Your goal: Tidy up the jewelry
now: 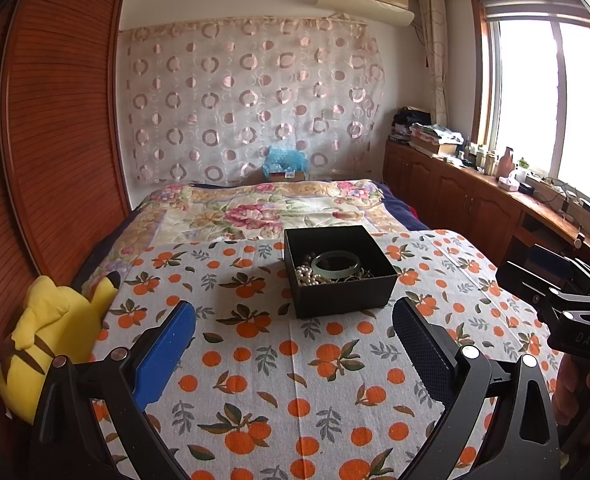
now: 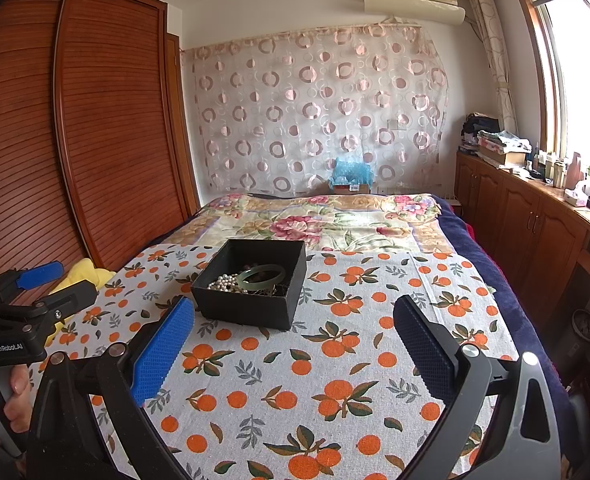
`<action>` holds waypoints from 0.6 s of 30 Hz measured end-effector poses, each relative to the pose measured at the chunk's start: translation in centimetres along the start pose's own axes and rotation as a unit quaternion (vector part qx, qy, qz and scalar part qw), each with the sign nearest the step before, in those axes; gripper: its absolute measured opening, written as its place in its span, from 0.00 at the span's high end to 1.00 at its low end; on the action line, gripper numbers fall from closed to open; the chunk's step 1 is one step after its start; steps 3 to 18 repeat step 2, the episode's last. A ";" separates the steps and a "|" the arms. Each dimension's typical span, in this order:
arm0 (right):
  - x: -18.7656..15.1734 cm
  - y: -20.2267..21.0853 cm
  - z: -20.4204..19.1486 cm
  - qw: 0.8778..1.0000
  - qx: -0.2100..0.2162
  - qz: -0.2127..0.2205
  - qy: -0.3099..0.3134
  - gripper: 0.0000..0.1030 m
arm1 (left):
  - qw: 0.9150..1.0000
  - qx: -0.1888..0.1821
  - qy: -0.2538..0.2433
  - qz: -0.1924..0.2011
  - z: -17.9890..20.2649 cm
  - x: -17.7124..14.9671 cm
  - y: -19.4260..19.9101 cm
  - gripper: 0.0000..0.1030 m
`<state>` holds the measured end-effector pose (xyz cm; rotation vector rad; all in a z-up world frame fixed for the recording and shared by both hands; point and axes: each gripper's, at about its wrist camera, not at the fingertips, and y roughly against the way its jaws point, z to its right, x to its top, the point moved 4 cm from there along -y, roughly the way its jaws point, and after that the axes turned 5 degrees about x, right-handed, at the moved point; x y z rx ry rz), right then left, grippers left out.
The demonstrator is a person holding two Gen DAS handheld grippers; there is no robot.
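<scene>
Jewelry sits inside an open black box (image 1: 341, 270) placed on an orange-print cloth (image 1: 255, 360) spread over the bed (image 1: 255, 208). Box contents: a pale green bangle (image 1: 336, 266) lying across the top, a white pearl strand (image 1: 307, 276) at the near-left corner, dark beads (image 1: 301, 259) behind it, and a tangle of thin chain at the right, too small to identify further.

Left tongs (image 1: 293, 360): spread wide, empty, positioned above the cloth, short of the box and apart from it. The blue pad (image 1: 167, 352) is on the left finger, the dark textured pad (image 1: 423, 348) on the right.

Right tongs (image 2: 293, 356): likewise spread wide and empty, above the cloth, with the box just ahead and left of centre in the right wrist view. In the left wrist view this unit appears at the right edge, its fingertips out of frame.

A hand (image 2: 3, 396) grips the handle of the left unit at the lower left of the right wrist view.

A yellow plush toy (image 1: 51, 340) rests at the left edge of the bed against the wooden slatted wardrobe (image 1: 55, 140).
</scene>
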<state>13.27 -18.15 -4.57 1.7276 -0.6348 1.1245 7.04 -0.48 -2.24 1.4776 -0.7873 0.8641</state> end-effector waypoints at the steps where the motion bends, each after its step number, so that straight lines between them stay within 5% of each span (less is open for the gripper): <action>1: 0.0 0.0 0.0 1.000 0.000 0.000 0.000 0.02 | 1.000 0.000 0.000 0.000 0.1 0.1 0.1 0.07; 18: 0.0 0.0 0.0 1.000 -0.001 0.000 0.001 0.02 | 1.000 -0.001 0.000 0.001 0.1 0.1 0.1 0.07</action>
